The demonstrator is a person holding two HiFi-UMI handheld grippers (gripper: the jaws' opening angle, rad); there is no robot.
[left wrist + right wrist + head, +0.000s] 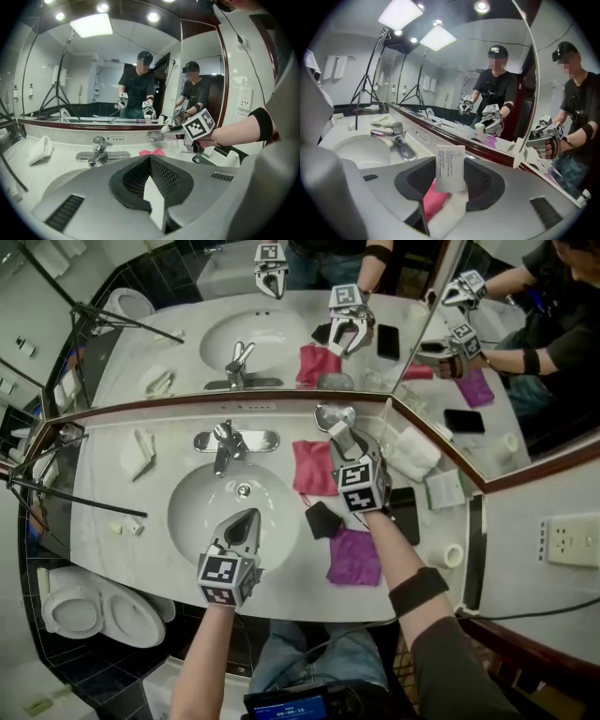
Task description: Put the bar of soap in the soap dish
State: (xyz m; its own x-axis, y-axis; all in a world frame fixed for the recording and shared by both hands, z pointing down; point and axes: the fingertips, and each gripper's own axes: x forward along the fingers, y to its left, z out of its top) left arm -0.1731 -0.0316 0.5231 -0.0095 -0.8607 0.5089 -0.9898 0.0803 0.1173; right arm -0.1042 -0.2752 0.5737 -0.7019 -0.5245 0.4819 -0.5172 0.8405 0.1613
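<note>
As we look down from the head view, the left gripper hangs over the sink while the right gripper carries the bar of soap just beside the metal soap dish at the mirror's foot. Through the left gripper view we find its jaws pressed fully together, gripping nothing we can make out. Through the right gripper view we see jaws partly apart, clamped on the white, printed bar standing upright.

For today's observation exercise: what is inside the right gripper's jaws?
The right gripper grips a white bar of soap with printed label. A pink cloth shows beneath, mostly covered by the gripper's body.
</note>
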